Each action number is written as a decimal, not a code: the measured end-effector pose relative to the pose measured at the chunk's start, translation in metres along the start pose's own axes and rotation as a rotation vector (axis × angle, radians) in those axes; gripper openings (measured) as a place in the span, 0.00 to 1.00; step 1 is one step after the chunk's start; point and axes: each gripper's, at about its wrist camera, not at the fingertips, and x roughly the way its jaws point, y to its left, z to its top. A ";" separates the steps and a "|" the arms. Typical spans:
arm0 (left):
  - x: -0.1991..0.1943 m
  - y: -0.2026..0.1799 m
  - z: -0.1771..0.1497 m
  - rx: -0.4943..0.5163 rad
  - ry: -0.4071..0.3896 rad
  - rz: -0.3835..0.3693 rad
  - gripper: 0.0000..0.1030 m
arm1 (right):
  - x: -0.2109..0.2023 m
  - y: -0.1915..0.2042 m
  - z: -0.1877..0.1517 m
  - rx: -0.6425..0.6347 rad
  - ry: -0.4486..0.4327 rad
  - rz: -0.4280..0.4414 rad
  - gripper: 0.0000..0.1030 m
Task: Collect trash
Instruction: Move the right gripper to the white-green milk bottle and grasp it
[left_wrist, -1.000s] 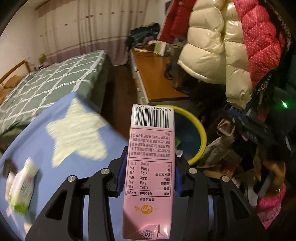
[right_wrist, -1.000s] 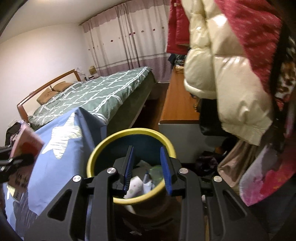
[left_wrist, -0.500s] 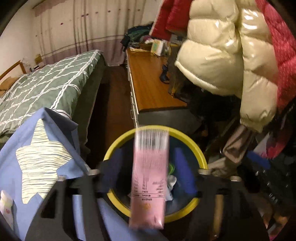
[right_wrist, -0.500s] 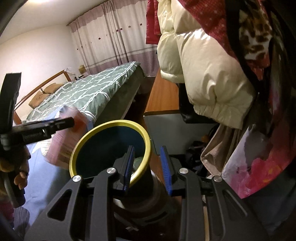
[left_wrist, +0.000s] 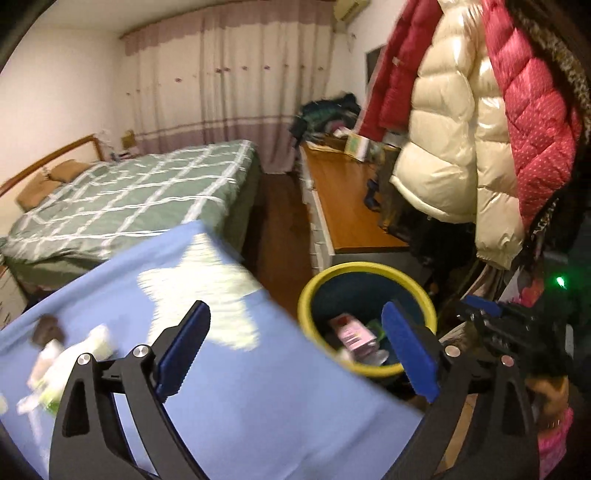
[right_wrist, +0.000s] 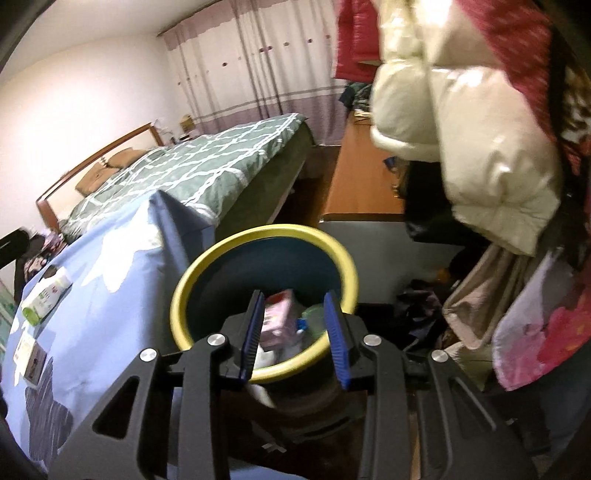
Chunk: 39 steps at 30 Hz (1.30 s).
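Observation:
The pink milk carton (left_wrist: 352, 334) lies inside the blue bin with the yellow rim (left_wrist: 369, 267), among other trash. It also shows in the right wrist view (right_wrist: 277, 321), inside the bin's rim (right_wrist: 266, 236). My left gripper (left_wrist: 295, 350) is open wide and empty above the table edge beside the bin. My right gripper (right_wrist: 293, 332) is shut on the bin's near rim and holds it. A green-and-white packet (left_wrist: 59, 362) lies on the blue star cloth at the left; it also shows in the right wrist view (right_wrist: 46, 297).
The blue cloth with a white star (left_wrist: 207, 288) covers the table (right_wrist: 110, 295). A green checked bed (left_wrist: 129, 199) stands behind. A wooden dresser (left_wrist: 347, 206) and hanging puffer coats (left_wrist: 450, 147) are at the right. A small card (right_wrist: 31, 356) lies on the cloth.
My left gripper opened and let go of the pink carton, which dropped into the bin. The left gripper then swung left over the table. The right gripper kept hold of the bin.

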 end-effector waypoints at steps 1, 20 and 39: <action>-0.014 0.010 -0.008 -0.016 -0.006 0.019 0.91 | 0.001 0.006 0.000 -0.008 0.002 0.009 0.32; -0.183 0.178 -0.156 -0.301 -0.062 0.428 0.92 | 0.018 0.240 -0.003 -0.330 0.104 0.374 0.35; -0.196 0.231 -0.203 -0.431 -0.055 0.445 0.92 | 0.052 0.479 -0.053 -0.686 0.179 0.392 0.52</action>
